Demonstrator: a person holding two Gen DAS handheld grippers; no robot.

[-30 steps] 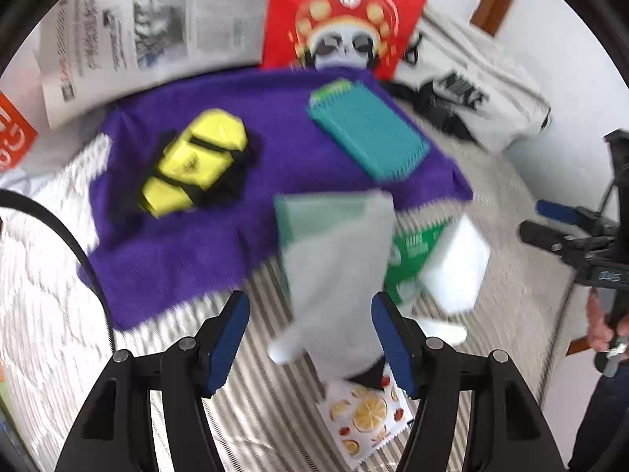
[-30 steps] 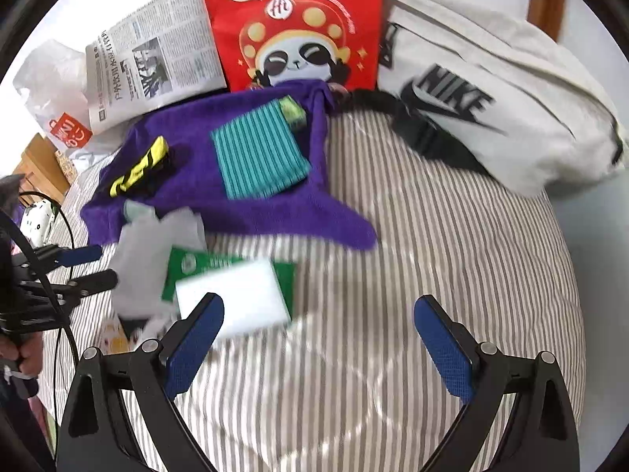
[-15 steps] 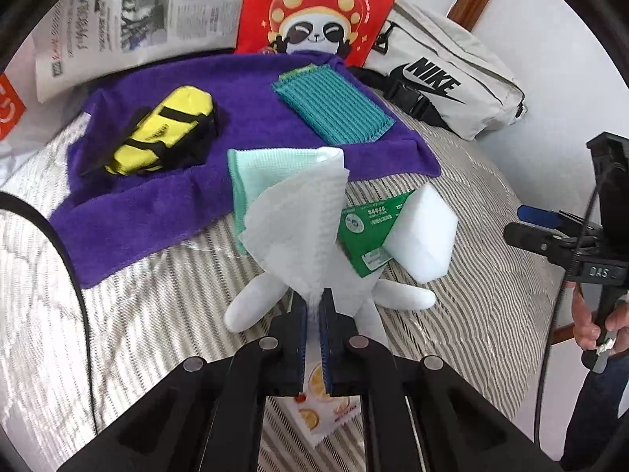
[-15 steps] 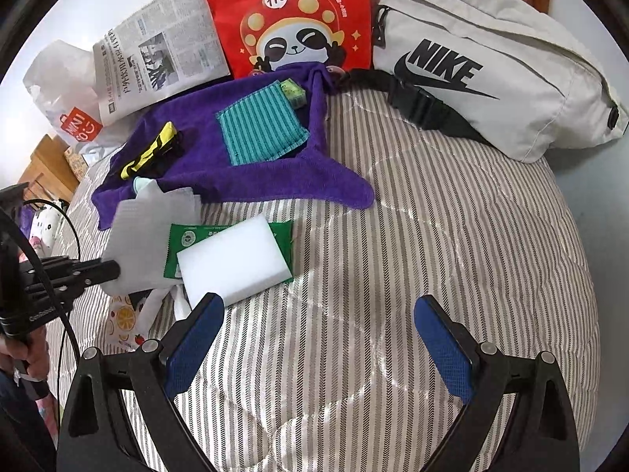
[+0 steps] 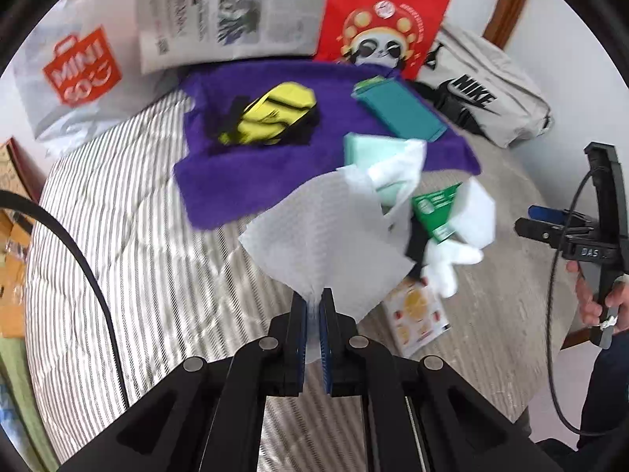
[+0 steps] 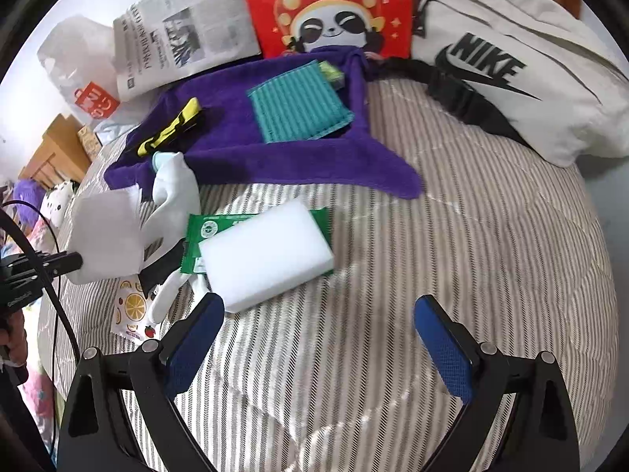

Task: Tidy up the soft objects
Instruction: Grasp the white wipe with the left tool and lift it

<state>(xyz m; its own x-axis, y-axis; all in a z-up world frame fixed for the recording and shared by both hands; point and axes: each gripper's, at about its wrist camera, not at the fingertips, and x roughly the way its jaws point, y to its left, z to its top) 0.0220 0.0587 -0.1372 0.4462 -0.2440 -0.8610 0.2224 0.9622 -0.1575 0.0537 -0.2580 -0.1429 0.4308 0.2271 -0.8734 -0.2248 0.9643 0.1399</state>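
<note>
Left wrist view: looks forward and down along the left gripper [image 5: 312, 310] across the striped bed [image 5: 129, 244], close above the bedding. Right wrist view: looks similarly from beside it, along the right gripper [image 6: 318, 338]. Shared: purple towel [image 5: 243, 173] [image 6: 298, 157], white sponge [image 5: 477, 216] [image 6: 267, 255], red panda bag [image 5: 385, 19] [image 6: 330, 4].

1. A white tissue sheet [image 5: 326, 232] is fanning out from my left gripper [image 5: 312, 314], pinched at one corner.
2. A white sponge block [image 6: 267, 253] is lying flat on a green wipes packet [image 6: 255, 222].
3. A purple towel [image 6: 283, 153] is spreading over the striped bed, carrying a teal striped cloth [image 6: 300, 104] and a yellow-and-black pouch [image 5: 271, 114].
4. A white glove [image 5: 448, 263] is lying beside the packet.
</note>
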